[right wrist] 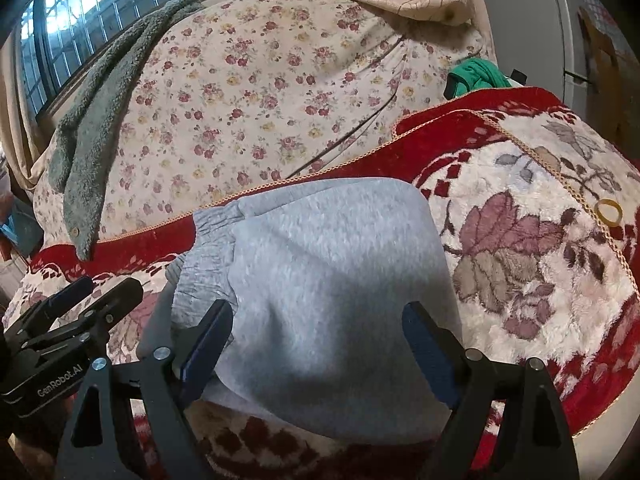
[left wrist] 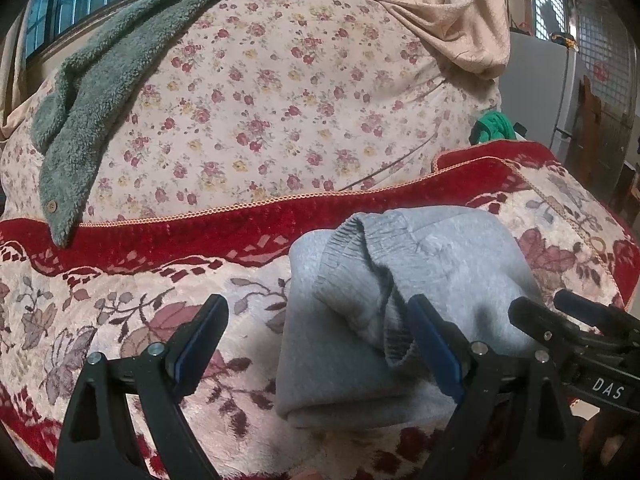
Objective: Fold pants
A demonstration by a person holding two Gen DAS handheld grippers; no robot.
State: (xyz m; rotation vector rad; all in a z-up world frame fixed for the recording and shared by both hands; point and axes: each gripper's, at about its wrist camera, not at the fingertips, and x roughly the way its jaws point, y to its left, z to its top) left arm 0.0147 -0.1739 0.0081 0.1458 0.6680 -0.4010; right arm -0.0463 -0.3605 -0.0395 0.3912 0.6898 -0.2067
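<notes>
The grey sweatpants (left wrist: pixel 400 280) lie folded in a compact bundle on the red floral blanket (left wrist: pixel 120 304), ribbed waistband on top at the left of the bundle. They also show in the right wrist view (right wrist: pixel 328 280). My left gripper (left wrist: pixel 316 312) is open, just above the near left part of the bundle, holding nothing. My right gripper (right wrist: pixel 318 320) is open over the near edge of the pants, empty. The right gripper also shows in the left wrist view (left wrist: pixel 560 316), and the left gripper shows in the right wrist view (right wrist: pixel 88 292).
A floral sheet (left wrist: pixel 280 92) covers the bed behind the blanket. A green fleece garment (left wrist: pixel 100 104) lies at its left. A beige curtain (left wrist: pixel 452 12) hangs at the back right, near a green cloth (left wrist: pixel 496 126). A yellow ring (right wrist: pixel 609 212) lies on the blanket.
</notes>
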